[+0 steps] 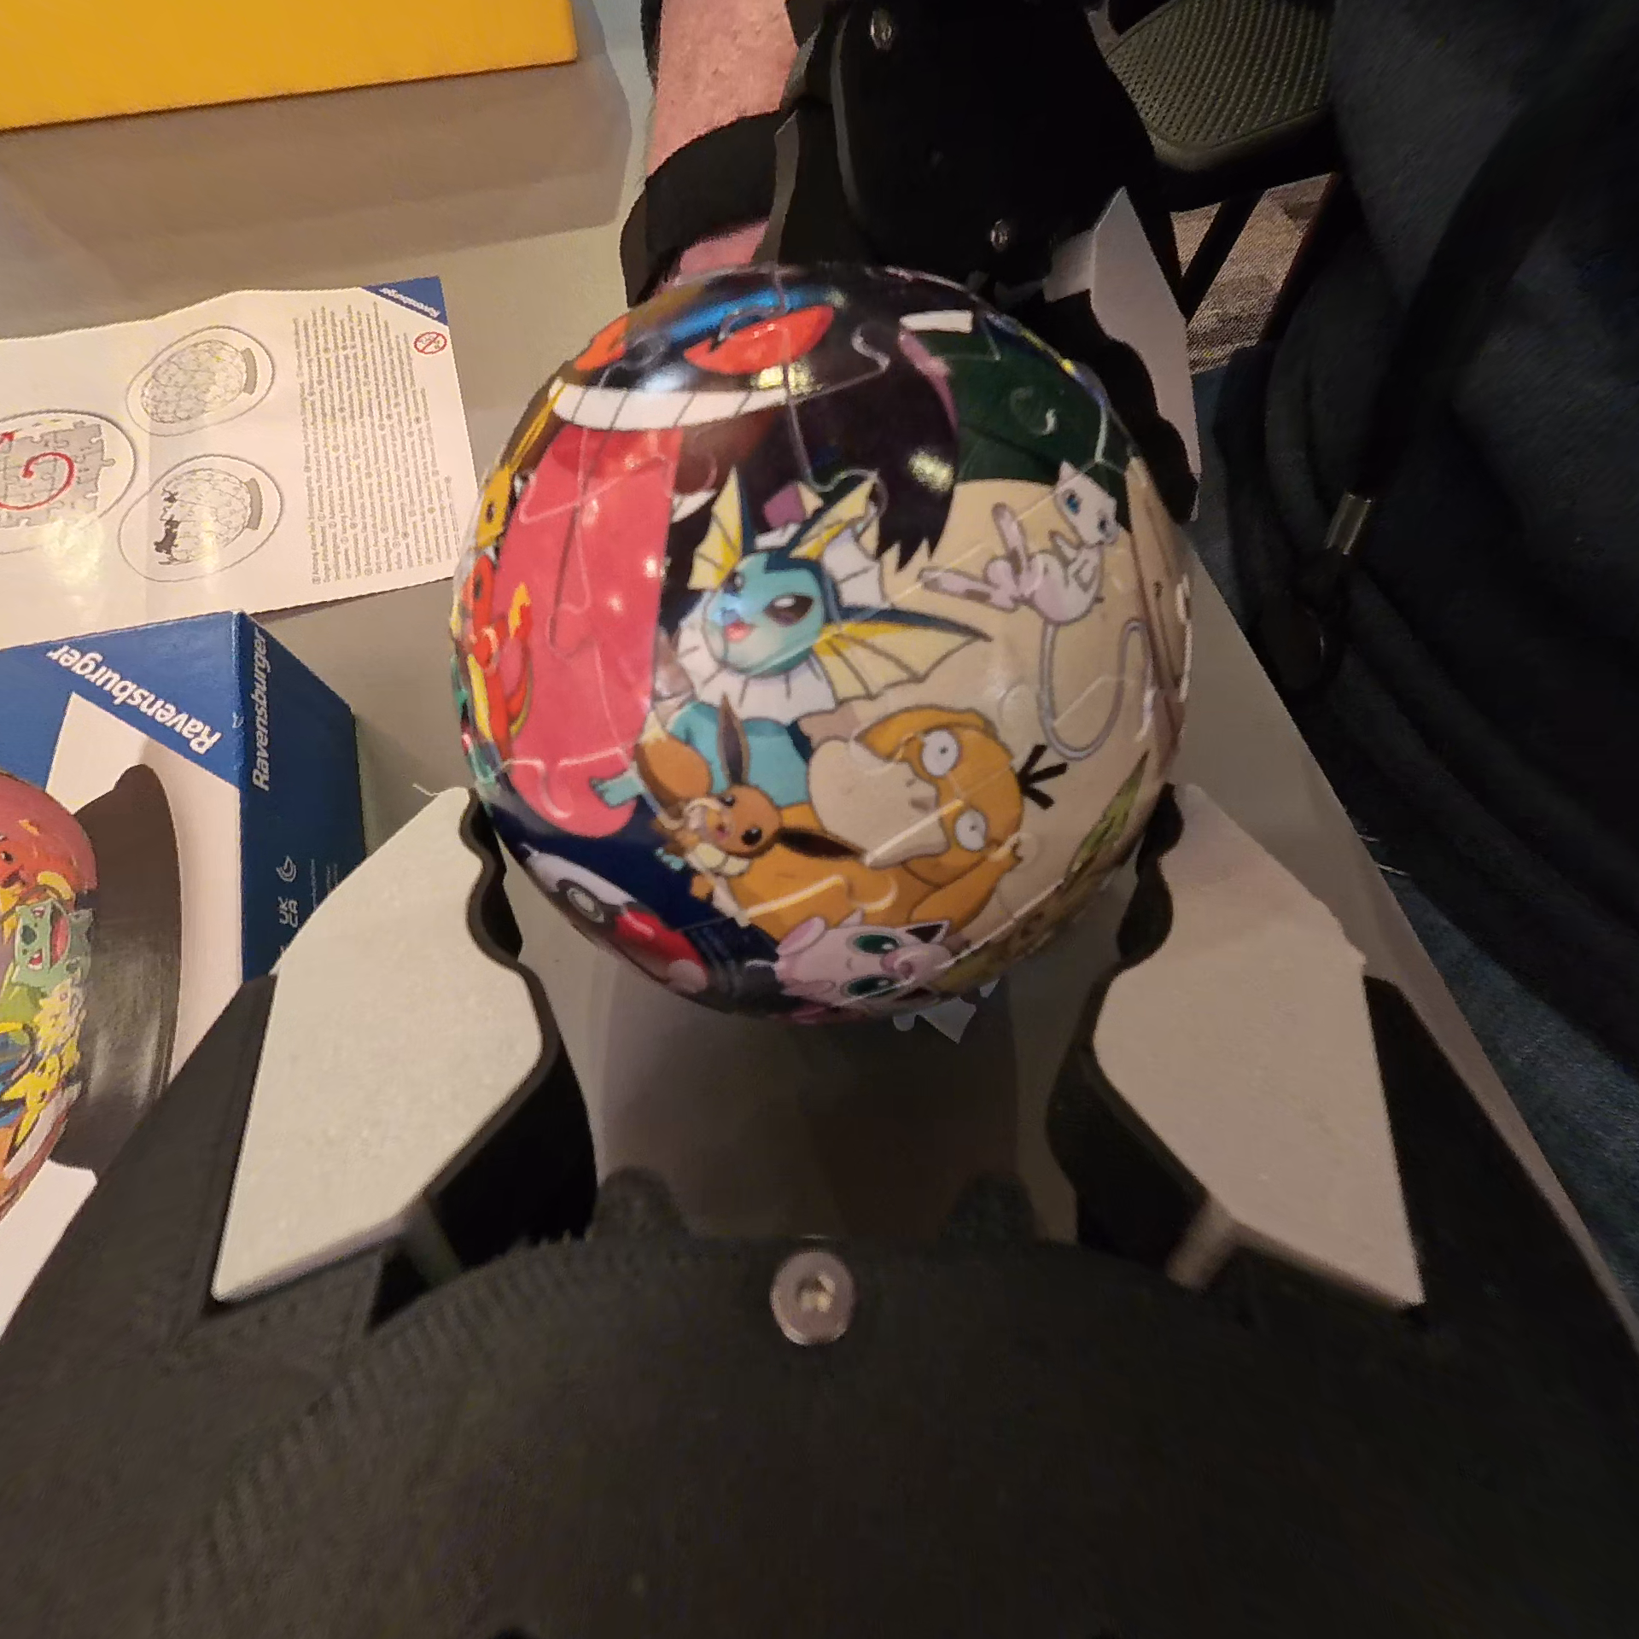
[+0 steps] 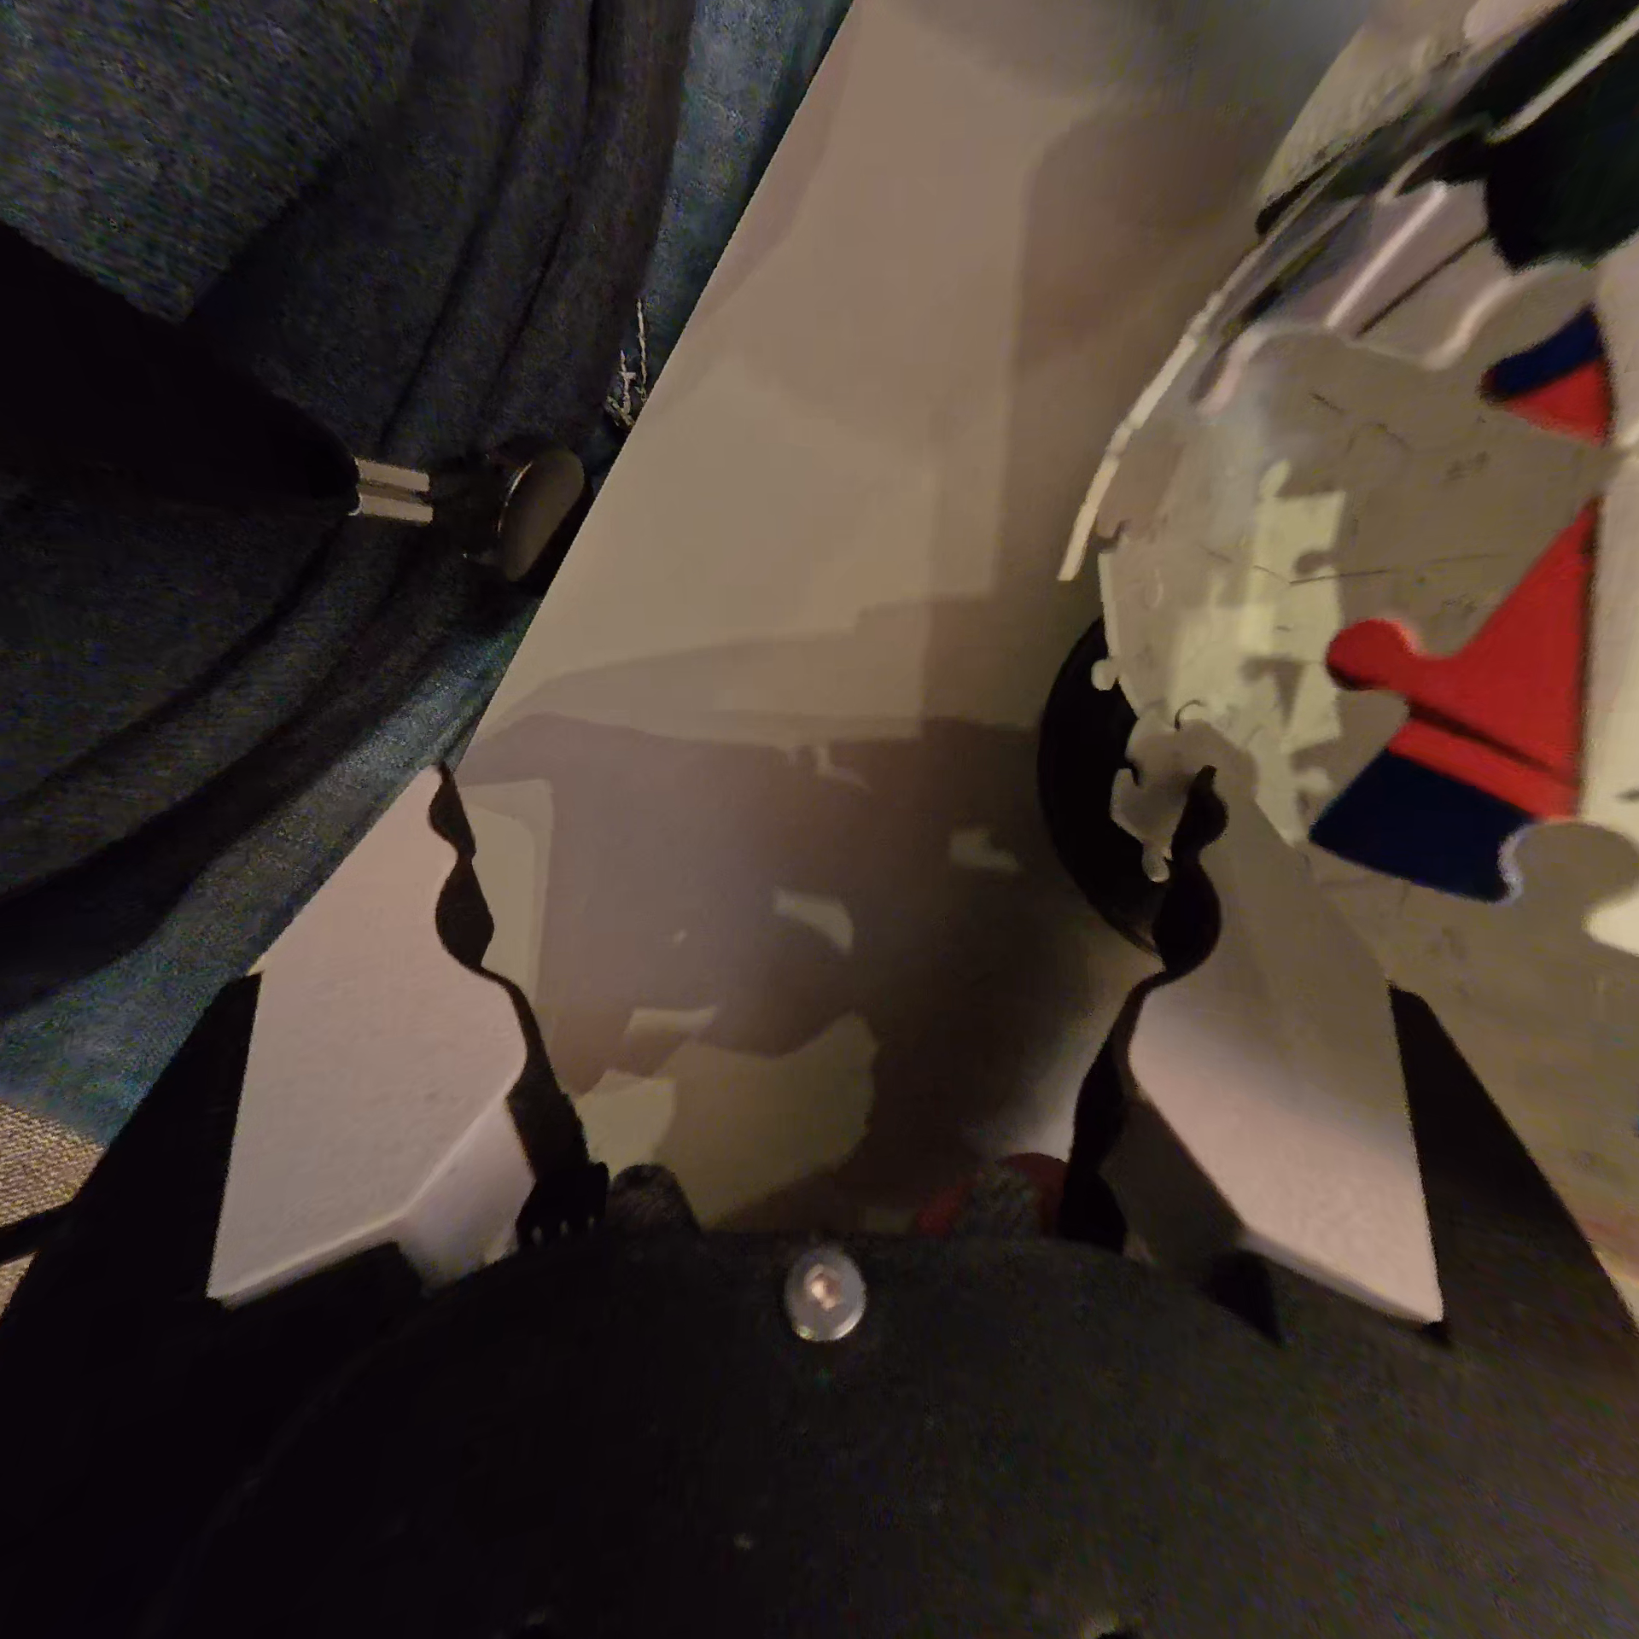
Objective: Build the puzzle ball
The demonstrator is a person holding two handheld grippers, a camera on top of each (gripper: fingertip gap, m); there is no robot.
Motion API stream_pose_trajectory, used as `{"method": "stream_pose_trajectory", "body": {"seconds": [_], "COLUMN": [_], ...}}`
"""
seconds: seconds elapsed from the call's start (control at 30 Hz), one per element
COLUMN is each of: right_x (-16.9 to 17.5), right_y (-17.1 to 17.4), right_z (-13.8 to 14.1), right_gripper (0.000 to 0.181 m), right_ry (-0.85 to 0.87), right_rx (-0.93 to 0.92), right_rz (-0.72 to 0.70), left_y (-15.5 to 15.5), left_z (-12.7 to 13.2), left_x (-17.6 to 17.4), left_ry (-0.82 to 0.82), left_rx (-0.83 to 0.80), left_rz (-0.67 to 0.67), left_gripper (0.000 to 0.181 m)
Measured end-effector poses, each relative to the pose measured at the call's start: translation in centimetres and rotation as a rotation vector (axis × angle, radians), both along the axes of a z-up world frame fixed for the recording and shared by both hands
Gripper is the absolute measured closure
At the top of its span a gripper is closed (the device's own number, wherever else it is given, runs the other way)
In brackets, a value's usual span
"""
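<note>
A: Gripping the puzzle ball (image 1: 820,639) from both flanks, the left gripper (image 1: 820,829) holds its jaws pressed against the lower sides of the sphere, which sits lifted over the pale tabletop (image 1: 568,204).

B: And the right gripper (image 2: 820,851)?

A: Its jaws stand spread with nothing between them. In the right wrist view the right-hand fingertip (image 2: 1188,843) lies against the jagged open edge of the ball (image 2: 1286,550), where the grey inner side and piece tabs show.

B: How much room is around it?

A: To the left of the ball the tabletop is crowded: a blue puzzle box (image 1: 160,798) stands near the left jaw, an unfolded instruction sheet (image 1: 239,443) lies beyond it, and a yellow box (image 1: 266,53) sits at the far edge. A bare strip of tabletop runs between the sheet and the ball.

B: And on the other side?

A: The tabletop's edge runs diagonally just right of the ball. Past it are dark blue clothing (image 1: 1463,621) and a cord with a metal tip (image 1: 1348,523). A person's forearm (image 1: 709,80) shows behind the ball.
</note>
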State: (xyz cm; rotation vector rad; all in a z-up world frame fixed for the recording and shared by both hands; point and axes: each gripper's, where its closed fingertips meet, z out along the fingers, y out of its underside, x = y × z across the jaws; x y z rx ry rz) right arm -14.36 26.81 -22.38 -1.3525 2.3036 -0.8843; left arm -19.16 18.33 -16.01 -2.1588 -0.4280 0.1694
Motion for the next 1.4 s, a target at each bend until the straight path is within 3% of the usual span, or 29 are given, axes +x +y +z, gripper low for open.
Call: {"method": "stream_pose_trajectory", "body": {"seconds": [1.0,1.4], "right_x": [-0.1,-1.6], "right_y": [0.1,2.1], "right_z": [1.0,2.2], "right_gripper": [0.047,0.053], "right_ry": [-0.037,-0.074], "right_rx": [-0.052,-0.083], "right_rz": [0.002,-0.114], "left_y": [0.0,-0.2], "left_z": [-0.1,0.0], "left_x": [0.1,0.2], "left_ry": [-0.013,-0.013], "left_rx": [0.003,0.001], "left_rz": [-0.004,0.014], "left_gripper": [0.051,0.055]}}
